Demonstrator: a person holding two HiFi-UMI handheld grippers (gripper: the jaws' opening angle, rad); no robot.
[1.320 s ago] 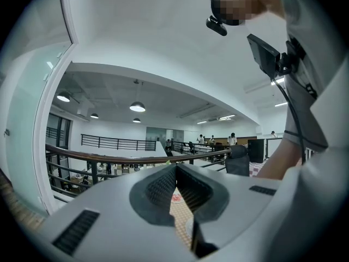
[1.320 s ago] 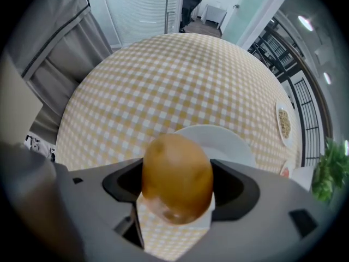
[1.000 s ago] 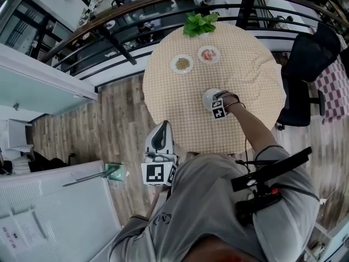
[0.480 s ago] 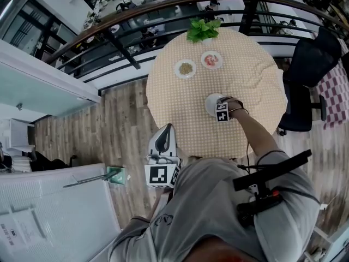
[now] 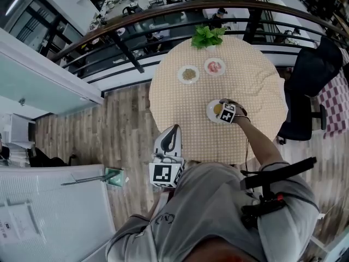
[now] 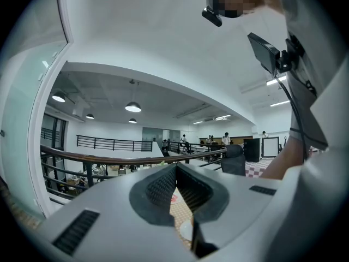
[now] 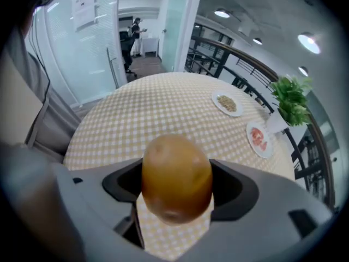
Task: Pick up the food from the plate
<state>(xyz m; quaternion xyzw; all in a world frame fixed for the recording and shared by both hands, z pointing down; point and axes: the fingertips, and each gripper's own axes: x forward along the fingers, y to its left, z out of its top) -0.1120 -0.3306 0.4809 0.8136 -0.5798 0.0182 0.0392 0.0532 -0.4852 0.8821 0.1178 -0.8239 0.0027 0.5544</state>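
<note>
Food, a rounded golden-brown piece, is showing in the head view over the white plate near the front of the round checked desk, with the right tongs reaching in over it at the end of the person's outstretched arm. The left tongs are hanging off the desk's near edge, well apart from the plate. Two smaller plates and a green plant are sitting at the far side.

In the left gripper view, the left tongs are pointing out over the desk with jaws drawn together at the tips and nothing between them.

In the right gripper view, the right tongs are gripping the food across its middle, one pad on each side, with checked cloth showing beneath; whether it is clear of the plate cannot be told here.

The piece is looking firm, smooth-skinned and fairly light, so it is likely to roll or slip under a loose or off-centre squeeze; the widest part, where the jaws are sitting now, is appearing the safest hold.
</note>
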